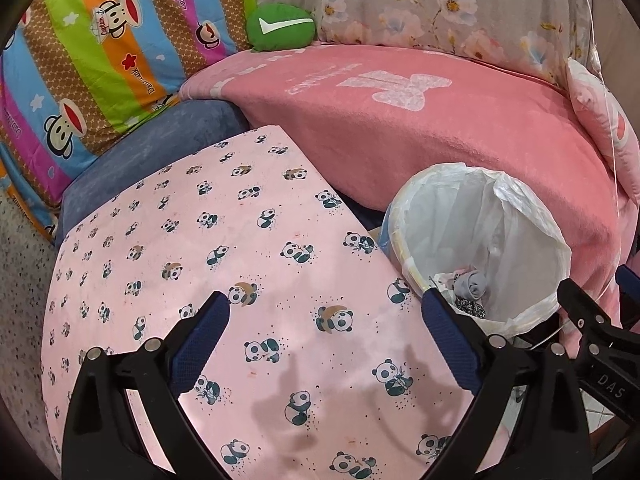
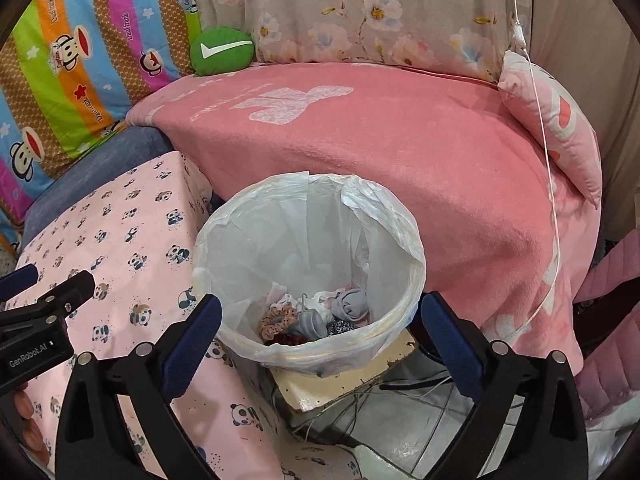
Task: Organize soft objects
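At the far left stands a striped pillow [image 1: 92, 52] with cartoon monkey faces, leaning against the back of the seat. Below it a blue velvet cushion [image 1: 160, 136] shows, and on this cushion lies the table [image 1: 224, 264], a flat surface covered with pink cloth printed with small pandas. The left gripper [image 1: 326, 320] hovers over this cloth; its blue-padded fingers [image 1: 208, 328] are spread wide apart and hold nothing. Only the shadows of the fingers fall on the panda cloth.

Behind, in the corner, sits a small green cushion [image 1: 280, 26] with a white check mark. To its right a pillow with a grey flower pattern [image 2: 380, 12] leans at the back, and a pink blanket [image 2: 400, 152] covers the sofa in front of it.

Just beside the right edge of the table stands a bin [image 2: 404, 240] lined with a white plastic bag. At its bottom lie the soft objects [image 2: 316, 316]: a rolled grey sock, a spotted scrunchie and some other small cloth pieces, all in one heap. The bin rests on a cream-coloured block [image 2: 340, 384], and under it is a tiled floor [image 2: 400, 440] with several loose cables.

The right gripper [image 2: 320, 316] is above the near rim of the bin, its fingers [image 2: 448, 336] also wide apart and empty. At the right a small pink pillow [image 2: 556, 120] leans on the blanket, and a thin white cord [image 2: 550, 184] hangs down in front of it.
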Demonstrator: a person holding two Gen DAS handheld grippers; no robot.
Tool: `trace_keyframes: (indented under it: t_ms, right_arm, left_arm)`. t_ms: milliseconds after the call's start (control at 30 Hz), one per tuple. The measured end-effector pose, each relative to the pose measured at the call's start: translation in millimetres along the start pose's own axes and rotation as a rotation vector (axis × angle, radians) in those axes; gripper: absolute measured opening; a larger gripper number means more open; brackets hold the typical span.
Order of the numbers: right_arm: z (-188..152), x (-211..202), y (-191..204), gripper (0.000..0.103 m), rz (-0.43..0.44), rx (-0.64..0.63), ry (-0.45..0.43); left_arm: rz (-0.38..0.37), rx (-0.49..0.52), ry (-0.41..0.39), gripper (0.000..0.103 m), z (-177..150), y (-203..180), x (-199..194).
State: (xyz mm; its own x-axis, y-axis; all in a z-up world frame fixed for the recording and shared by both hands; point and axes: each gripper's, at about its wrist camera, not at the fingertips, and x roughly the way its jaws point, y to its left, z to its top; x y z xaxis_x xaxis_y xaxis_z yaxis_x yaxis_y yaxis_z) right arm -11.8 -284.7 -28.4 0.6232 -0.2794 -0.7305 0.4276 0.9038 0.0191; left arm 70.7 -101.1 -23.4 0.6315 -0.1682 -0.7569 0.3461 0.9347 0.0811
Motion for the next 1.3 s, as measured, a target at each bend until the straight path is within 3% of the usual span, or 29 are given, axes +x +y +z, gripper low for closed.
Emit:
trace_keyframes:
  t_ms: [1300]
  right_arm:
    - [-12,-4,9,0.099,-0.037,-0.059,0.022]
  left_arm:
    - [0.039,-0.003,0.002,0.093,-9,-5,-2]
